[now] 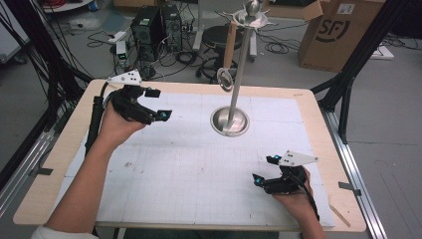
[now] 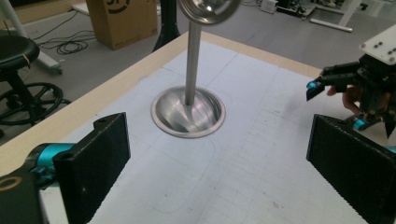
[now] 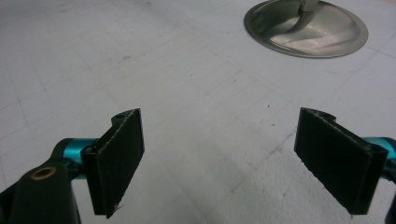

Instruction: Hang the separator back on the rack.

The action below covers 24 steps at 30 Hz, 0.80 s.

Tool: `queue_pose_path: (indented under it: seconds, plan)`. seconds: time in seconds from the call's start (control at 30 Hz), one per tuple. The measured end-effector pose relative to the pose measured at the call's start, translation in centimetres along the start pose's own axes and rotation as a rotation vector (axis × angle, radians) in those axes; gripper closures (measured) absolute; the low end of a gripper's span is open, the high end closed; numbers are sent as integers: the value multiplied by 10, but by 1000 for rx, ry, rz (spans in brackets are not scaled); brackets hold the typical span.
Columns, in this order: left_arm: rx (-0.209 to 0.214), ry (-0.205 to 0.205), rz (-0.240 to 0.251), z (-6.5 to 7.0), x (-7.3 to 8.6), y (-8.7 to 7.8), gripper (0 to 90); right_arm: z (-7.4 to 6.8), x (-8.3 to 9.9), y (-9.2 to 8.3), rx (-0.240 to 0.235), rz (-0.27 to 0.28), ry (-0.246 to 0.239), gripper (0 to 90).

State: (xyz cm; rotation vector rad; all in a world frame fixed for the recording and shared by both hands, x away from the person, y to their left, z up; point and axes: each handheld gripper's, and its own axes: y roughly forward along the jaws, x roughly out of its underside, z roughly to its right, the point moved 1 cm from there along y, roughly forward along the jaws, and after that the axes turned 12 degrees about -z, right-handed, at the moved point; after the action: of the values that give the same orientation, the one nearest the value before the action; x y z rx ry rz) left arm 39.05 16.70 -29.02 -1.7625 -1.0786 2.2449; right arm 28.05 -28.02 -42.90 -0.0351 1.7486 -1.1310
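A metal stand rises from the middle back of the white gridded mat (image 1: pixel 189 169), with a round dished base (image 1: pixel 230 121) and a thin pole (image 1: pixel 239 69). A small metal ladle bowl (image 1: pixel 225 79) on a wooden handle (image 1: pixel 230 45) hangs beside the pole. My left gripper (image 1: pixel 161 103) is held above the mat's back left, open, with nothing between its jaws. In the left gripper view the base (image 2: pixel 188 112) lies ahead between the jaws. My right gripper (image 1: pixel 263 169) hovers near the front right, open and holding nothing. The base (image 3: pixel 306 30) lies far ahead in the right gripper view.
The mat covers a wooden table (image 1: pixel 64 149). On the floor behind stand a cardboard box (image 1: pixel 333 30), a black stool (image 1: pixel 219 37), computer cases (image 1: pixel 154 30) and cables. Black frame posts (image 1: pixel 346 94) flank the table. A small wooden stick (image 1: pixel 341 214) lies at the front right corner.
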Motion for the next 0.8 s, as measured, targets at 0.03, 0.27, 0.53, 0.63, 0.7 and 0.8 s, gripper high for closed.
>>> queue_pose_path:
  seconds: [0.03,0.27,0.53,0.63,0.7,0.8]
  plan:
    - [11,3,1,1,4,0,64,0,0,0,1,-1,-1,148]
    - [24,1,10,11,36,1,56,1,1,0,4,-5,2,148]
    - [33,-24,39,23,84,5,56,1,1,1,5,-11,-2,148]
    - [8,-34,40,30,99,6,56,1,1,1,5,-11,-2,148]
    - [0,-39,22,33,105,6,55,1,1,1,8,-14,-6,148]
    - [9,-34,12,38,112,9,56,2,0,0,11,-4,-7,148]
